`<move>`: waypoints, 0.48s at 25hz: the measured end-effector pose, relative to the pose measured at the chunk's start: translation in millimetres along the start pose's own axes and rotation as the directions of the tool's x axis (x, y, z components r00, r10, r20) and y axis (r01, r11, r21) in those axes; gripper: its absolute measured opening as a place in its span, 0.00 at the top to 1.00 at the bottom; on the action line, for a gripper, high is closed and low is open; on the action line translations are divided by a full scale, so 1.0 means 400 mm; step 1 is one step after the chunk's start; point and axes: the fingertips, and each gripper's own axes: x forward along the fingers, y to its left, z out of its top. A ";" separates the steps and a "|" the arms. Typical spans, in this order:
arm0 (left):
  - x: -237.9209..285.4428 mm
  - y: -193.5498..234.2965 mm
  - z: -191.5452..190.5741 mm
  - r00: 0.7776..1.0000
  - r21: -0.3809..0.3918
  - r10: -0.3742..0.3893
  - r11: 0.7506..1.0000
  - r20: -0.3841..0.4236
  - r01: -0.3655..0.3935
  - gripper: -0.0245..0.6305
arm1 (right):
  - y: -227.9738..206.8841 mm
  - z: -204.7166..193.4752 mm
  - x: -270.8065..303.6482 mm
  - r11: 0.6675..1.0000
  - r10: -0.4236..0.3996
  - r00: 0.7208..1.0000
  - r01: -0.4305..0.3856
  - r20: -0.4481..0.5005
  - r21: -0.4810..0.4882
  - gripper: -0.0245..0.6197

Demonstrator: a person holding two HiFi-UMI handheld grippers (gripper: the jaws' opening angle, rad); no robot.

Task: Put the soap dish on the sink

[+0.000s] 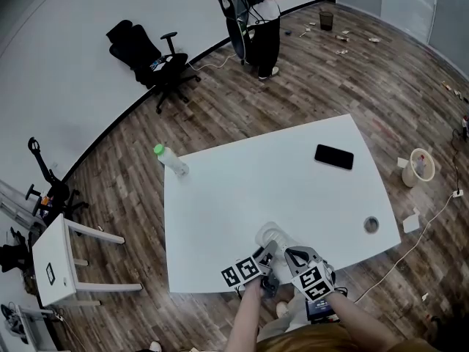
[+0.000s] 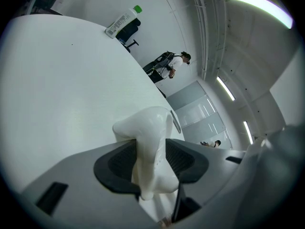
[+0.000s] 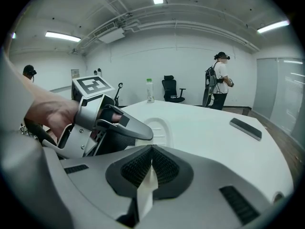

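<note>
One table (image 1: 256, 182), one soap dish (image 1: 272, 235), one bottle (image 1: 170, 160), one phone (image 1: 334, 156), two grippers, left gripper (image 1: 267, 254), right gripper (image 1: 293, 254)

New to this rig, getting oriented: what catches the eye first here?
Two grippers meet at the table's near edge over a white dish. It stands between the left gripper's wide jaws, while the right gripper pinches a thin white edge, apparently its rim. Farther off, a dark phone lies at the right and a green-capped bottle at the far left corner.

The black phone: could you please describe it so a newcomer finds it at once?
Start at the big white table. Toward its far right corner lies a black rectangular phone, flat and alone. Nothing else on the tabletop is black and slab-shaped.
</note>
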 end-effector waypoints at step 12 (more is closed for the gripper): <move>-0.045 0.004 -0.005 1.000 0.067 0.022 0.998 -0.020 -0.021 0.69 | 0.000 0.000 0.003 0.999 0.011 1.000 -0.011 0.006 0.030 0.95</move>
